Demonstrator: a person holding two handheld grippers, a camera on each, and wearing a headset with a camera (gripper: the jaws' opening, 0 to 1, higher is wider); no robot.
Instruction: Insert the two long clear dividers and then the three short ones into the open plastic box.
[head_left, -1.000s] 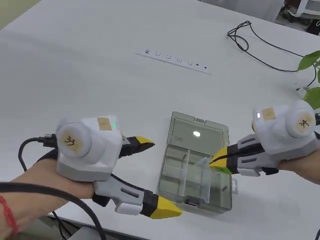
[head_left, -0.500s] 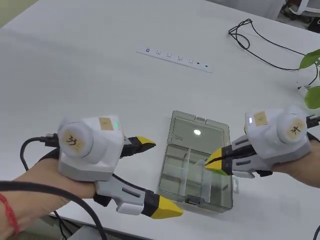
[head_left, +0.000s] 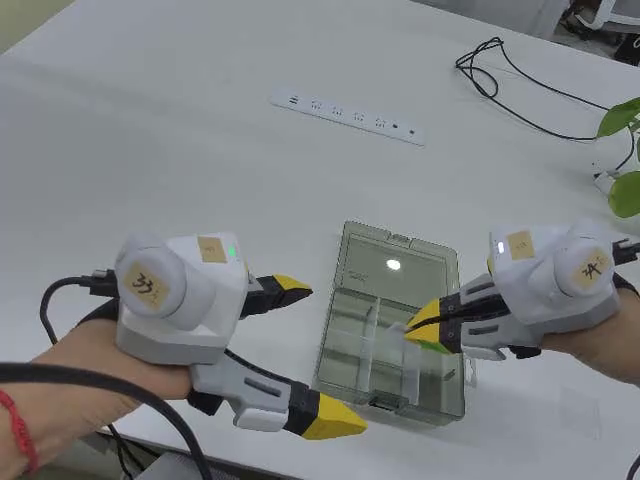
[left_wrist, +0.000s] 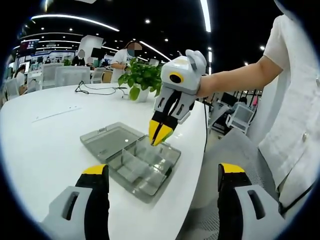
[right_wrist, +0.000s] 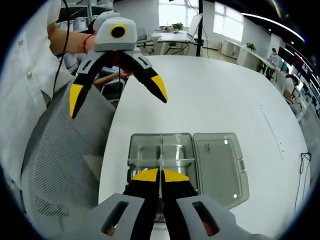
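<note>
Right gripper view: found thin clear plastic divider (right_wrist: 161, 148) pinched in yellow-tipped right gripper (right_wrist: 160, 175), over open smoky-grey plastic box (right_wrist: 220, 165), long axis running straight ahead of the jaws. Noted yellow-tipped left gripper (right_wrist: 117, 95) spread wide, empty, farther off.

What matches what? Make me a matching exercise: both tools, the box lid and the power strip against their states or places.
1. left yellow-tipped tool
2. right yellow-tipped tool
3. hinged lid of the grey transparent plastic box
4. long white power strip

A. beyond the box, farther up the white table
B. shut on a thin clear divider
C. swung open, lying flat
D. wide open, holding nothing

Pairs: 1-D, 2-B, 3-C, 4-A.
</note>
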